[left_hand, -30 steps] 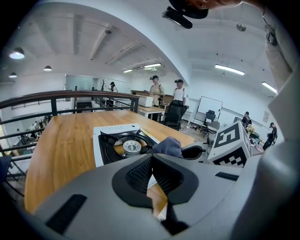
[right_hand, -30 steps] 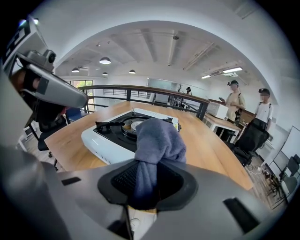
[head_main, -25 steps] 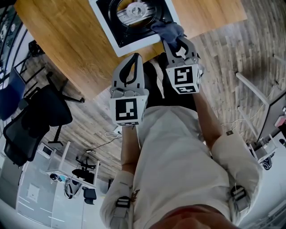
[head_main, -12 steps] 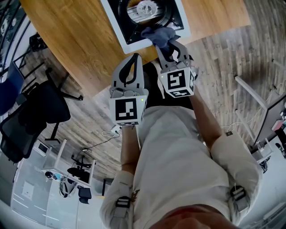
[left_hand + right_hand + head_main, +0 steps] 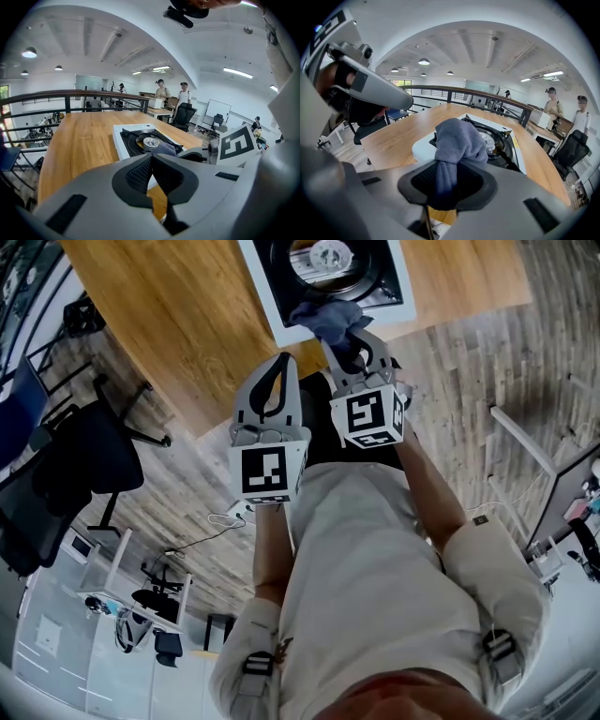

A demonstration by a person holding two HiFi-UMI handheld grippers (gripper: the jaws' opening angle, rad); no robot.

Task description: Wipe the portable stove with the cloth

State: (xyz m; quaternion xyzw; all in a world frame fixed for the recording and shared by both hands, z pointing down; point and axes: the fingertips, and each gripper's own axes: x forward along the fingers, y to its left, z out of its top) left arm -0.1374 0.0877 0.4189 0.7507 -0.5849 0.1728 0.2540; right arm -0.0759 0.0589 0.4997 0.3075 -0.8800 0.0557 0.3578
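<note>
Blue-grey cloth is bunched between the jaws of the right gripper, which pinch its lower end while the rest puffs up above them. The bunch sits over the near edge of the portable stove, a white body with a black top and round burner, standing on the wooden table; I cannot tell whether cloth and stove touch. The left gripper has its jaws pressed together with nothing between them, and is held just beside the right one at the table's near edge, short of the stove.
</note>
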